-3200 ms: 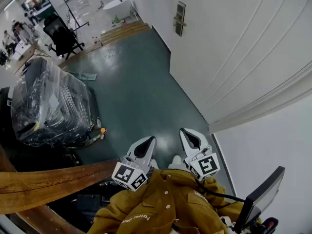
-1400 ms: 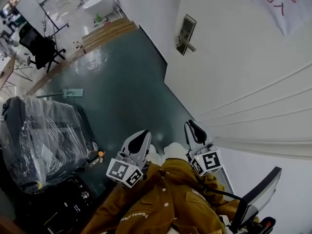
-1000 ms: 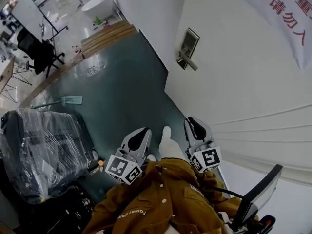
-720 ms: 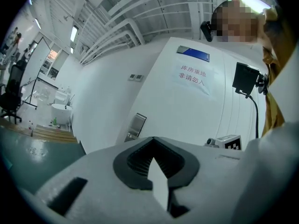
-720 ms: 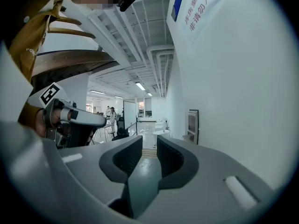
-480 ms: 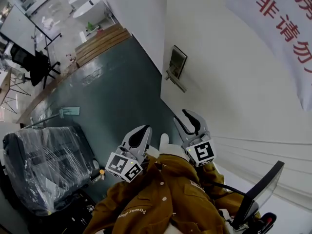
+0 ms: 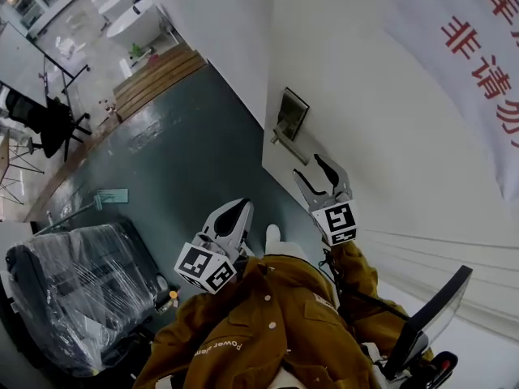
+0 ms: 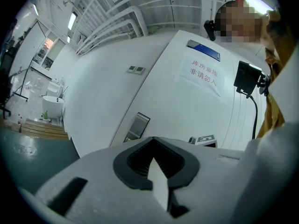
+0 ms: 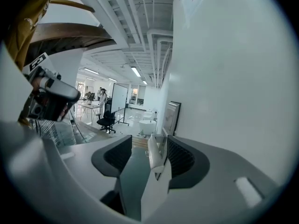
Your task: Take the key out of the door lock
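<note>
The metal lock plate (image 7: 290,115) with its lever handle (image 7: 289,145) sits on the white door (image 7: 381,136). I cannot make out a key in any view. My right gripper (image 7: 319,176) is raised just short of the lever, its jaws opening, nothing between the pads. In the right gripper view the lever (image 9: 154,154) shows through the gap of the right gripper (image 9: 148,143), and the lock plate (image 9: 172,118) lies beyond it. My left gripper (image 7: 236,215) hangs lower, beside the person's brown jacket, shut and empty. The left gripper view shows the lock plate (image 8: 137,126) past the shut left gripper (image 8: 152,161).
A white sign with red characters (image 7: 478,47) hangs on the door. On the dark green floor (image 7: 186,152) stand a plastic-wrapped bulk (image 7: 77,290), an office chair (image 7: 49,124), a wooden step (image 7: 158,71) and a white tub (image 7: 134,19). A black screen (image 7: 426,322) is at lower right.
The view has drawn nearer to the door. My right gripper has risen toward the lever handle and its jaws have spread apart. The left gripper stays shut and low.
</note>
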Tool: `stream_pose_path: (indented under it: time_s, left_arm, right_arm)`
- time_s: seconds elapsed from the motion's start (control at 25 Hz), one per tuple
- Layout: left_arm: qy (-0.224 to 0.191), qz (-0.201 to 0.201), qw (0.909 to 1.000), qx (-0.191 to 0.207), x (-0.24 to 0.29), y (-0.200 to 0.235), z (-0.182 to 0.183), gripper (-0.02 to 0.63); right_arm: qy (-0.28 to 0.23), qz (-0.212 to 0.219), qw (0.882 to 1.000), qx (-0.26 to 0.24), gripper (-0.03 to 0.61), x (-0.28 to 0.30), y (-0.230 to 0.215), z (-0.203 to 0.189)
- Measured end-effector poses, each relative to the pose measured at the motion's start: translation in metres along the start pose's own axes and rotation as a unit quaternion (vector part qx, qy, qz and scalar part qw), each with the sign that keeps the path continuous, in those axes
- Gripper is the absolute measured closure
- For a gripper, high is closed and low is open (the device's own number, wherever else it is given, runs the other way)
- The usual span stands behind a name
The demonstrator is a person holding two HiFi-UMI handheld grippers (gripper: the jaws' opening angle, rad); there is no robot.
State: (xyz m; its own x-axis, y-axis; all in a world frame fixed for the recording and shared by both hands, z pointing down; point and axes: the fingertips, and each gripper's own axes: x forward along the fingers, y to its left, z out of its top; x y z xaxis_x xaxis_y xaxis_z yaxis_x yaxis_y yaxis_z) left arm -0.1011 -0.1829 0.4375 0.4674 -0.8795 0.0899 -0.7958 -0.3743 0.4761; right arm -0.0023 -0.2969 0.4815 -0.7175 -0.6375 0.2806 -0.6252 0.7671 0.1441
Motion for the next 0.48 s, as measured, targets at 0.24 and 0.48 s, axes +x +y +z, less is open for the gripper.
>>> stream_pose_path:
  time_s: [0.24, 0.48]
  left_arm:
    - [0.003, -0.016, 0.9998, 0.007, 0.007, 0.008, 0.011, 0.617]
    - [0.008, -0.022, 0.9997, 0.005, 0.007, 0.017, 0.013, 0.617]
  right_arm:
    - [0.048, 0.012, 0.999, -0.014, 0.331, 0.029, -0.010, -0.028]
    - [0.072, 0.007, 0.997, -0.018, 0.449, 0.037, -0.016, -0.048]
